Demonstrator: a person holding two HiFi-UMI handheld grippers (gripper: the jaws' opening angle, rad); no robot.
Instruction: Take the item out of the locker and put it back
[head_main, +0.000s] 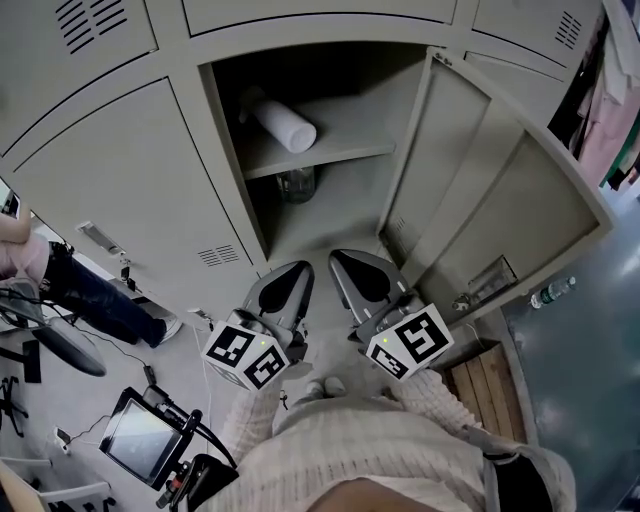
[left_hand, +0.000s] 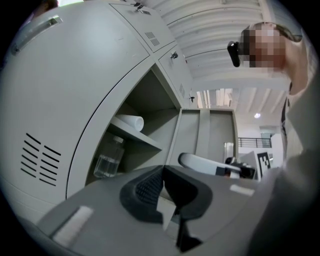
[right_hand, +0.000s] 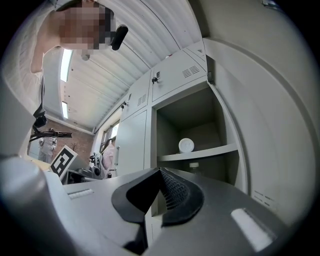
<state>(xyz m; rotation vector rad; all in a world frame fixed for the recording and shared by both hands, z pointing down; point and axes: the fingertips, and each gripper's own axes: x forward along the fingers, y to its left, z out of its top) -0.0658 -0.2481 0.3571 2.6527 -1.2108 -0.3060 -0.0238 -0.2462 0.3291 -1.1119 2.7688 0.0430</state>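
Observation:
The locker (head_main: 232, 165) stands open, its door (head_main: 490, 200) swung out to the right. A white roll (head_main: 285, 125) (left_hand: 131, 121) (right_hand: 186, 145) lies on the inner shelf (head_main: 330, 152). Under the shelf stands a clear bottle (head_main: 297, 183) (left_hand: 109, 157) (right_hand: 194, 166). My left gripper (head_main: 290, 275) (left_hand: 162, 170) and right gripper (head_main: 355, 268) (right_hand: 160, 172) hang side by side in front of the opening, well short of the shelf. Both are shut with nothing between the pads.
Shut locker doors (head_main: 120, 190) flank the open one on the left and above. A tablet on a stand (head_main: 140, 440) and a seated person (head_main: 70, 285) are at the lower left. At the right, a wooden pallet (head_main: 490, 385) and a plastic bottle (head_main: 550, 293) lie on the floor.

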